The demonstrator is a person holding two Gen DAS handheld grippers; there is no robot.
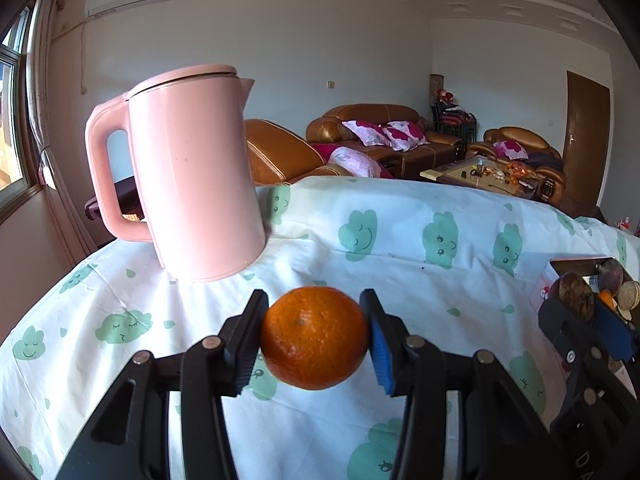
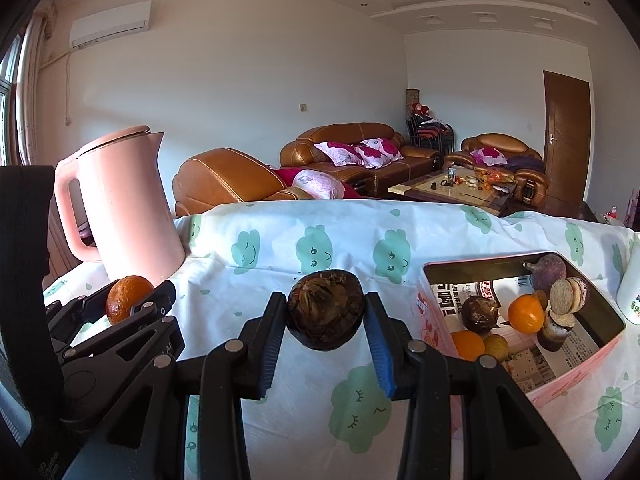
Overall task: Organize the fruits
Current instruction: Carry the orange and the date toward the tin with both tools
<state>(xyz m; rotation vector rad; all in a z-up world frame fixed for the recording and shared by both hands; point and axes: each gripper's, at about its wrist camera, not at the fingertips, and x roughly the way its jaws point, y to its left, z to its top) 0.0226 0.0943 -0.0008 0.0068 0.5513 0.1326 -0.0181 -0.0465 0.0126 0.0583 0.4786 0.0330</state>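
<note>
- The table wears a white cotton-looking tablecloth, creased, printed with smiling green clouds and small drops.
- A smooth, matte pink kettle stands upright near the table's far left corner, a tapering cylinder with a flat lid and a loop handle turned left.
- The left gripper, black plastic with ribbed blue pads, is parted only as wide as the fruit and pinches a mandarin held above the cloth just in front of the kettle; its skin is glossy and pitted, its shape slightly squat, the small stem scar facing the camera.
- The right gripper likewise clamps a dark brown, rough, fibrous round fruit, its dried scaly end turned towards the camera, lifted over the middle of the table.
- Near the right edge sits a pink rectangular box, lined with newsprint, holding oranges, dark fruits and round biscuit-like discs.
</note>
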